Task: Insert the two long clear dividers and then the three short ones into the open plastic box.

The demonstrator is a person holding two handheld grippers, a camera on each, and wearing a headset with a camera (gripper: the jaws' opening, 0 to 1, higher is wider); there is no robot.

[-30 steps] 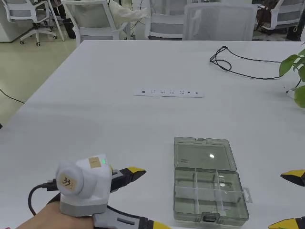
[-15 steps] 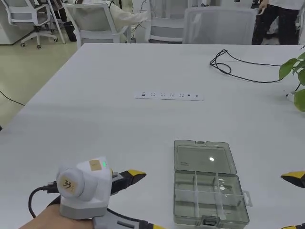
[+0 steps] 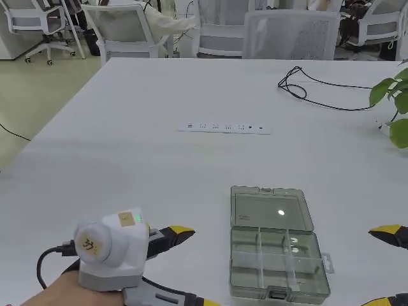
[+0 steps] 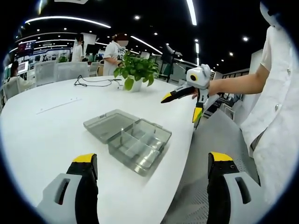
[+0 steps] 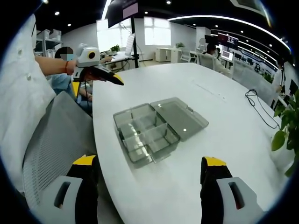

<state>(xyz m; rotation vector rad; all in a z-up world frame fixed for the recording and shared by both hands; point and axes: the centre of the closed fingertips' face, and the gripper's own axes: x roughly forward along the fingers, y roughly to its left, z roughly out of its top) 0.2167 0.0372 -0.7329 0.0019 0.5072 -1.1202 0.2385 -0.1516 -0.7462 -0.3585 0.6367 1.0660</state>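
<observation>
The clear plastic box [image 3: 278, 273] lies open on the white table [image 3: 159, 172], its lid [image 3: 271, 208] flat behind it. Clear dividers [image 3: 260, 242] stand inside and split the box into several compartments. My left gripper [image 3: 199, 266] is open to the left of the box, a hand's width away, and holds nothing. My right gripper [image 3: 377, 266] is open to the right of the box, also holding nothing. In the left gripper view the box [image 4: 135, 140] lies ahead of the open left gripper [image 4: 152, 161]. In the right gripper view the box [image 5: 147, 133] lies ahead of the open right gripper [image 5: 148, 163].
A white power strip [image 3: 224, 127] lies mid-table. A black cable [image 3: 306, 83] is coiled at the back right, and a green plant [image 3: 395, 102] stands at the right edge. Office chairs [image 3: 127, 29] line the far side. The near table edge is close to the box.
The head camera has shifted slightly. The box and both grippers keep their places.
</observation>
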